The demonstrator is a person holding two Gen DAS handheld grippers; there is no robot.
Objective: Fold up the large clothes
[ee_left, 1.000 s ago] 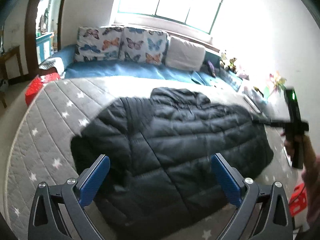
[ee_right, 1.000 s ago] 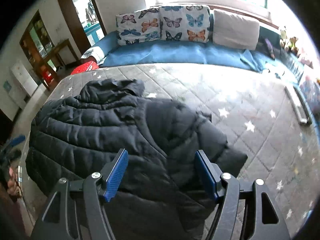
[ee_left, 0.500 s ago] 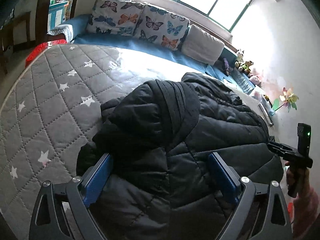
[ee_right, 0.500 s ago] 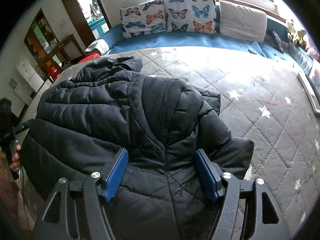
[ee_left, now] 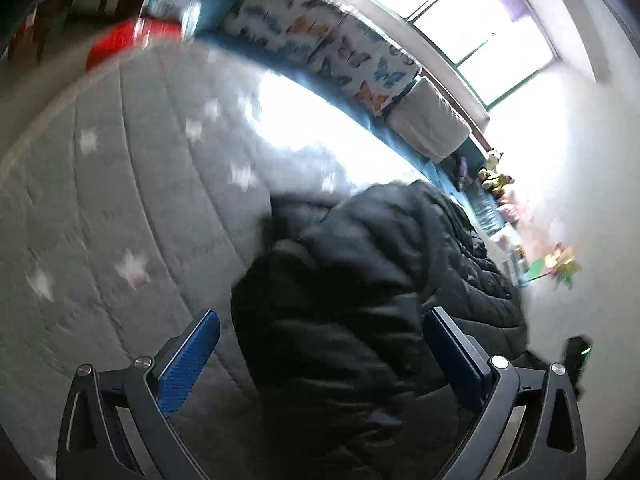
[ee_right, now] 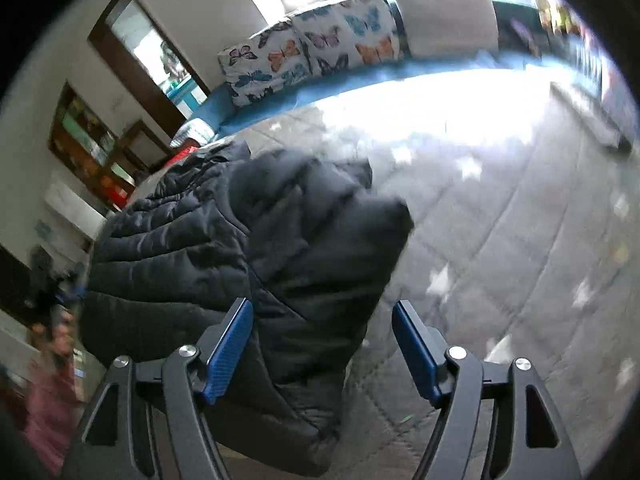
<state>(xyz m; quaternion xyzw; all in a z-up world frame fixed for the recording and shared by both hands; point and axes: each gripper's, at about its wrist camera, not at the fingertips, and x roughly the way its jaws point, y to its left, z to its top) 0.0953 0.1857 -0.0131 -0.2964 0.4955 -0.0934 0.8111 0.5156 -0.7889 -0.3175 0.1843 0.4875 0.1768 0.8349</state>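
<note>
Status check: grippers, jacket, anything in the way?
Left gripper open, right gripper open, neither gripping. Jacket bunched on mattress, sleeves folded in. Nothing on it.

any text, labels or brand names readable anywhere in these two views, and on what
None can be read in either view.
black puffer jacket: no label or brand shows.
butterfly cushions: printed butterflies only, no words.
grey star quilt: white stars only, blurred.
shelf items by the doorway: too small and blurred to read.
left gripper and right gripper: no markings visible.
</note>
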